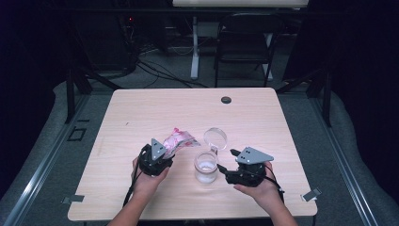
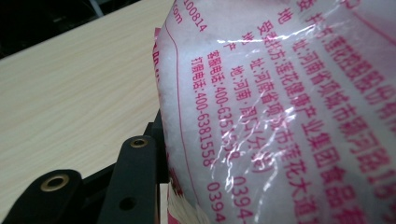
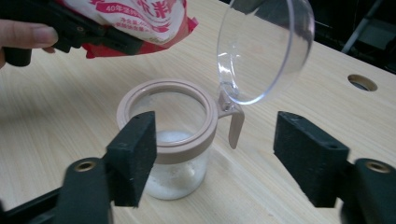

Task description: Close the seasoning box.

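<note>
A clear jar point(image 1: 206, 167) with a beige rim point(image 3: 166, 116) stands on the wooden table point(image 1: 141, 108), a little white powder in its bottom. Its hinged clear lid point(image 1: 215, 138) stands open point(image 3: 264, 46). My left gripper point(image 1: 165, 153) is shut on a pink-printed plastic bag of white granules point(image 1: 178, 140), held just left of the jar and beyond it. In the left gripper view the bag point(image 2: 280, 116) presses against one black finger point(image 2: 135, 177) and hides the other. My right gripper point(image 3: 219, 149) is open, its pads either side of the jar's near side without touching it.
A dark round grommet hole point(image 1: 226, 100) sits near the table's far edge. A black folding chair point(image 1: 244, 42) and a white desk leg point(image 1: 194, 47) stand beyond the table. Bare tabletop lies to the left and at the back.
</note>
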A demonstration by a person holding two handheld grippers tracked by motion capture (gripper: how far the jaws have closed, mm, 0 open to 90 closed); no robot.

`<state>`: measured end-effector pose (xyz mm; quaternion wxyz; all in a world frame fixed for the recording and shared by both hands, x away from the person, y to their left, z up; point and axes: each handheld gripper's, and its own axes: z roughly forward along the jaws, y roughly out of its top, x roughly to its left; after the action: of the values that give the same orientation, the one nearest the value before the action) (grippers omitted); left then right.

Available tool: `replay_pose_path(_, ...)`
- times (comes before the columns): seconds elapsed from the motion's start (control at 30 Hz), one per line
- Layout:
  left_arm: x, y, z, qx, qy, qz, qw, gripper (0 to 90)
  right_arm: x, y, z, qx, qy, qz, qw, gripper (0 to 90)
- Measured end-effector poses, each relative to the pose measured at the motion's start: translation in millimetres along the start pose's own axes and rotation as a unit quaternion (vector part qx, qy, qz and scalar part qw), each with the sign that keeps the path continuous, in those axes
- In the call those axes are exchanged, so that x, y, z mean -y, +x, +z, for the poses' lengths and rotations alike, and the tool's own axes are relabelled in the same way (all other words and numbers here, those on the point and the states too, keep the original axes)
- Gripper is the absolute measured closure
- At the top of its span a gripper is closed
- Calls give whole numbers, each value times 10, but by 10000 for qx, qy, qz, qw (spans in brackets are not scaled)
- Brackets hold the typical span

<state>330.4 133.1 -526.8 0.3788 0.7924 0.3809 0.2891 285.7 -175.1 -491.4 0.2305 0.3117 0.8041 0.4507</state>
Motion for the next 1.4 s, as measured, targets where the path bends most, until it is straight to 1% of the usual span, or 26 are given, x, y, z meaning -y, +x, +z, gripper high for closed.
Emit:
replay_pose_path(0.07,-16,12,-14,-77,-20,67,9999,608,-13,23,7,1,18,-203,9998,413)
replay_pose_path(0.13,-34,21,-27,-216,-39,170,9996,608,-37,45,13,39,-2,-418,9991,446)
replay_pose_path(0.2,-48,31,-34,-318,-43,285,9991,608,-69,53,18,47,-58,-485,9988,479)
replay_pose_path(0.23,-54,37,-35,-349,-46,293,9990,608,-83,58,20,75,-115,-510,9986,508)
replay_pose_path(0.3,-70,52,-44,-428,-9,362,9984,608,-121,64,30,21,-139,-574,9982,521)
replay_pose_path(0.33,-81,57,-45,-482,-18,417,9980,608,-143,67,34,-9,-120,-602,9981,543)
replay_pose_path(0.37,-95,63,-52,-529,10,475,9975,608,-164,68,39,-41,-137,-628,9979,565)
replay_pose_path(0.4,-108,68,-54,-586,-21,518,9969,608,-185,69,39,-79,-176,-652,9977,595)
replay_pose_path(0.47,-137,80,-67,-651,-39,565,9963,608,-227,73,31,-143,-275,-660,9973,630)
replay_pose_path(0.53,-166,81,-74,-745,-91,656,9950,608,-275,71,30,-175,-292,-615,9975,639)
replay_pose_path(0.57,-186,81,-78,-795,-86,738,9941,608,-301,68,28,-169,-310,-606,9975,640)
replay_pose_path(0.7,-267,60,-70,-893,-180,888,9919,608,-393,47,14,-126,-414,-547,9976,652)
replay_pose_path(0.73,-287,51,-69,-899,-196,944,9913,608,-407,40,19,-161,-417,-506,9977,653)
replay_pose_path(0.8,-320,23,-61,-941,-243,1051,9897,608,-424,29,40,-153,-390,-499,9979,653)
replay_pose_path(0.87,-345,-7,-45,-957,-294,1148,9883,608,-433,24,63,-176,-326,-542,9978,685)
replay_pose_path(0.93,-359,-41,-25,-968,-319,1236,9871,608,-444,20,79,-277,-332,-521,9977,723)
replay_pose_path(1.0,-366,-68,-7,-956,-299,1320,9862,608,-463,19,85,-257,-319,-566,9976,730)
replay_pose_path(1.03,-360,-88,8,-947,-321,1318,9862,608,-472,18,87,-233,-322,-587,9975,731)
replay_pose_path(1.13,-338,-127,27,-979,-363,1384,9849,609,-482,22,81,-194,-317,-633,9973,729)
replay_pose_path(1.17,-327,-138,28,-978,-368,1404,9846,608,-478,27,80,-203,-320,-642,9972,729)
replay_pose_path(1.2,-317,-152,30,-998,-363,1437,9839,608,-471,35,77,-178,-308,-657,9972,728)
replay_pose_path(1.27,-294,-172,28,-1013,-388,1513,9825,609,-452,47,73,-213,-286,-674,9971,724)
replay_pose_path(1.3,-283,-179,26,-1007,-398,1510,9826,609,-442,57,70,-189,-279,-675,9972,721)
replay_pose_path(1.4,-251,-197,8,-1016,-387,1571,9816,609,-413,81,63,-189,-303,-666,9971,718)
